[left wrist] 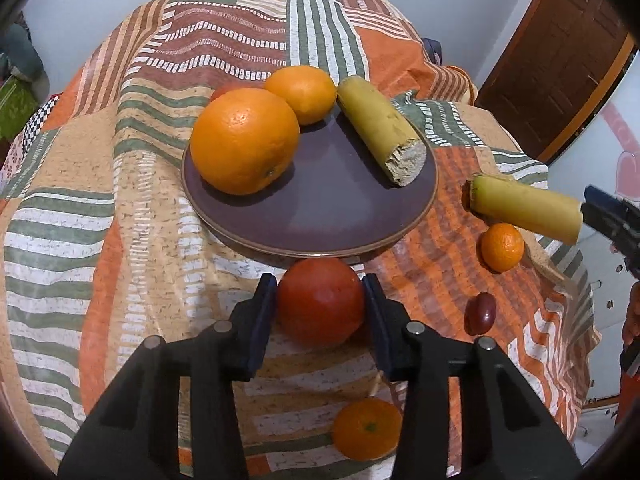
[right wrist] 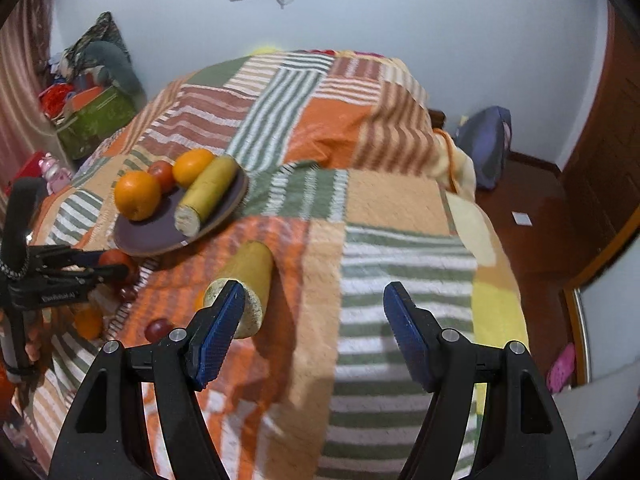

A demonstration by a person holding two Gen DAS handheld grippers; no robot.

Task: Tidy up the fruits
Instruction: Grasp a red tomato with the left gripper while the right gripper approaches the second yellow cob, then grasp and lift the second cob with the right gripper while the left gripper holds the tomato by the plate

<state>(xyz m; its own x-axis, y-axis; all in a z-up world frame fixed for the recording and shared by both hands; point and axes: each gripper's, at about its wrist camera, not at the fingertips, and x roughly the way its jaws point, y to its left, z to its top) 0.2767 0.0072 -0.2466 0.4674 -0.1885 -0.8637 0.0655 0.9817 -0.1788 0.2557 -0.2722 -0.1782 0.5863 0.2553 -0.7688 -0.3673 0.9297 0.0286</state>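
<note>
A dark purple plate (left wrist: pixel 320 216) on the patchwork bedspread holds a large orange (left wrist: pixel 244 140), a smaller orange (left wrist: pixel 302 94) and a yellow banana piece (left wrist: pixel 380 132). My left gripper (left wrist: pixel 320 304) is shut on a red tomato (left wrist: pixel 320 300) just in front of the plate's near rim. A second banana piece (right wrist: pixel 248 280) lies on the spread right of the plate. My right gripper (right wrist: pixel 314 332) is open and empty, its left finger (right wrist: pixel 218 332) against the piece's cut end. The plate (right wrist: pixel 160 236) also shows in the right wrist view.
Loose on the spread lie a small mandarin (left wrist: pixel 502 246), a dark red plum (left wrist: pixel 480 312) and another mandarin (left wrist: pixel 366 428) under my left gripper. The bed edge drops to a wooden floor (right wrist: pixel 532 216) on the right. Boxes and clothes (right wrist: pixel 92 116) crowd the far left.
</note>
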